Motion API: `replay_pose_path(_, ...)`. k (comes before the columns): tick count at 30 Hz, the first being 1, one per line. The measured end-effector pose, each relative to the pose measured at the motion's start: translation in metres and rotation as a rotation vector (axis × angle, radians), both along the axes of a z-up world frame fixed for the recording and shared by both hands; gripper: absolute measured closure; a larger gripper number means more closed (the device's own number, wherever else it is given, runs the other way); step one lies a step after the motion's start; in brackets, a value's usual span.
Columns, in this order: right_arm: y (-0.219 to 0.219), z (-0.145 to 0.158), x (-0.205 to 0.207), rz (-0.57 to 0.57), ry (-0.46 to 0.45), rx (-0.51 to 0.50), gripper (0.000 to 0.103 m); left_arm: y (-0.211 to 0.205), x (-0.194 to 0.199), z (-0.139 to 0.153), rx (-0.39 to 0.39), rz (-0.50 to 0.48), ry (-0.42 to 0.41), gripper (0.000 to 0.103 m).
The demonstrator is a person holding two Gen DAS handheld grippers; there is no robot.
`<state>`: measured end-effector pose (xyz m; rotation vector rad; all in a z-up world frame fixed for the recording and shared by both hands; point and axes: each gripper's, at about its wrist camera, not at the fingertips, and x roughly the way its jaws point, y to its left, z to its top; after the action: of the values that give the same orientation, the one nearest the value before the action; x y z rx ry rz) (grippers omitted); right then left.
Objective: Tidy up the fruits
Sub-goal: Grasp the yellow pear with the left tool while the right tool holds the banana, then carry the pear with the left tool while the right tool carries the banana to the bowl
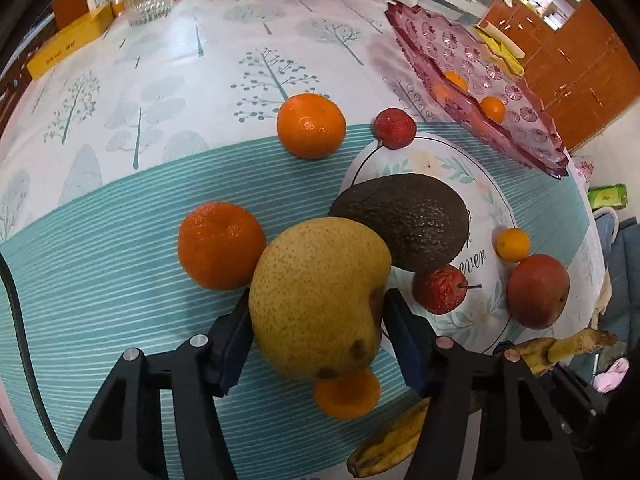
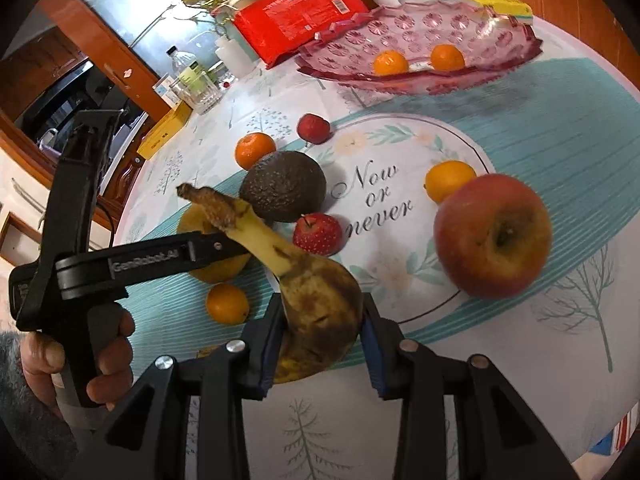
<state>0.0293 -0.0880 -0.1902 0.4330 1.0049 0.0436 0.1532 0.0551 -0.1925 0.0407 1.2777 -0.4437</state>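
Through the left wrist view the left gripper (image 1: 316, 332) has its pads against the pear (image 1: 318, 300) on the tablecloth, so squeeze gently before lifting, while in the right one the right gripper (image 2: 322, 340) clamps the banana (image 2: 316, 300), best carried level toward the pink dish (image 2: 500, 28).

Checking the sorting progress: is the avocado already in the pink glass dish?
No, the avocado lies on the tablecloth; the pink dish holds only two small oranges.
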Motion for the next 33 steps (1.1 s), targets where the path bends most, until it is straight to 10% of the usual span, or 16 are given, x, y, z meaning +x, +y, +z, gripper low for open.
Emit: replay_pose_path(33,-0.014,0.134,-0.023,-0.031,-0.282,-0.303,0.068,-0.002,-0.051,0.136,-0.01,-0.072,-0.296,0.043)
